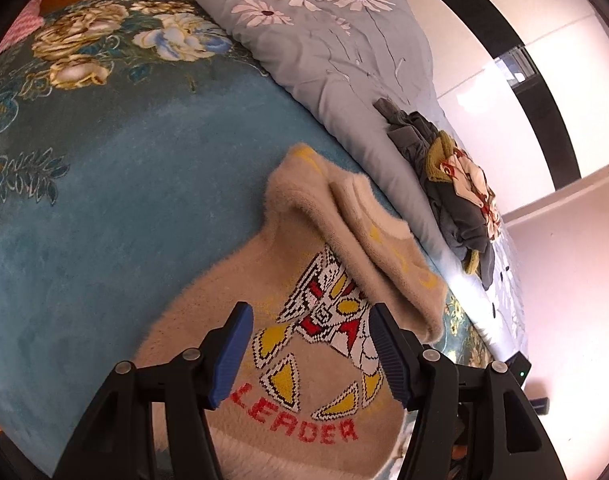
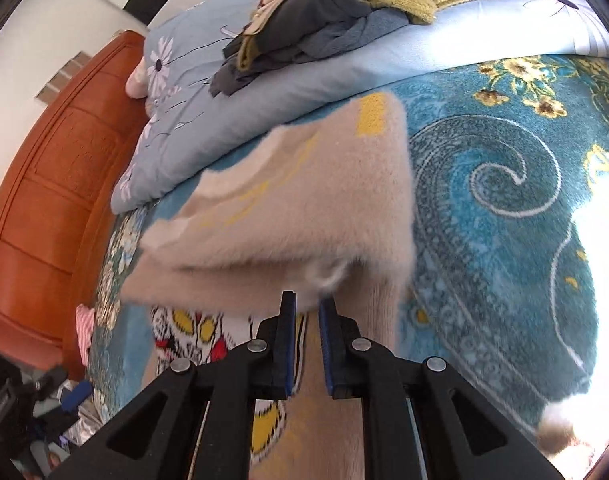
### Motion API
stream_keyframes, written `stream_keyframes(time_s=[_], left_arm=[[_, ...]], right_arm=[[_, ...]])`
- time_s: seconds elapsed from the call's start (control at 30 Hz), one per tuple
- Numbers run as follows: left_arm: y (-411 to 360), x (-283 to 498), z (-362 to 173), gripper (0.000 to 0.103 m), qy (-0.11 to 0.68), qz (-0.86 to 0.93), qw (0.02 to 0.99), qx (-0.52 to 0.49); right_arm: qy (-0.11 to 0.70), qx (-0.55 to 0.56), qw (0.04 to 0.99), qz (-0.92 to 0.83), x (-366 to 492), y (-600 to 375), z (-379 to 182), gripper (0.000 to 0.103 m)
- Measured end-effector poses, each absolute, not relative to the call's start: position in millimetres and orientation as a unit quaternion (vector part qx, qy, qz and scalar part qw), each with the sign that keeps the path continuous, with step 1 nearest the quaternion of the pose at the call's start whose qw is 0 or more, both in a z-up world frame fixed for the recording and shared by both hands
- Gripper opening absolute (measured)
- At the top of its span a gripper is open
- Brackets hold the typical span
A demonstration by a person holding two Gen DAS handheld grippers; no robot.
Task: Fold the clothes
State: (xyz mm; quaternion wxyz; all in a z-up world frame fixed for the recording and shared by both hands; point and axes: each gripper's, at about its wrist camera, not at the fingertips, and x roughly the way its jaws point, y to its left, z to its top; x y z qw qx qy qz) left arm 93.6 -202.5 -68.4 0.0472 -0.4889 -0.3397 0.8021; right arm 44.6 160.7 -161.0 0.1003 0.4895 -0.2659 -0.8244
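A fuzzy beige sweater [image 1: 288,280] with a red, yellow and black robot print and the word LEADER lies on a teal blanket [image 1: 124,184]. One side is folded over the front. My left gripper [image 1: 308,344] is open and empty, hovering above the print. My right gripper [image 2: 306,304] has its jaws nearly closed, pinching the edge of the sweater's folded flap [image 2: 296,208] and holding it lifted above the print.
A pile of dark grey, olive and patterned clothes [image 1: 456,188] lies on a light blue floral quilt [image 1: 344,64], also in the right wrist view [image 2: 344,12]. An orange wooden headboard [image 2: 52,168] stands at the left. A white wall [image 1: 504,20] lies beyond.
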Motion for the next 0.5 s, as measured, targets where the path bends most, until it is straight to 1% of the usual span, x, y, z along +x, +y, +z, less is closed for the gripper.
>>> stream_keyframes(time_s=[0.1,0.23,0.3,0.33,0.5], left_arm=[[-205,95,-69,0.065,-0.348,0.801,0.041,-0.485],[-202,95,-68,0.066,-0.336,0.808,0.032,-0.483],[-201,96,-68,0.066,-0.331,0.814,0.026,-0.477],[-201,96,-68,0.066,-0.328,0.818,0.023,-0.472],[-200,94,-70,0.066,-0.322,0.829,0.010,-0.457]], right_arm=[[-0.232,0.486,0.114,-0.835,54,156,-151,0.012],[-0.184,0.469,0.150,-0.850,35,127,-128,0.013],[-0.162,0.464,0.175,-0.853,18,106,-116,0.019],[-0.151,0.464,0.188,-0.852,7,93,-111,0.024],[-0.079,0.481,0.228,-0.843,-38,25,-105,0.025]])
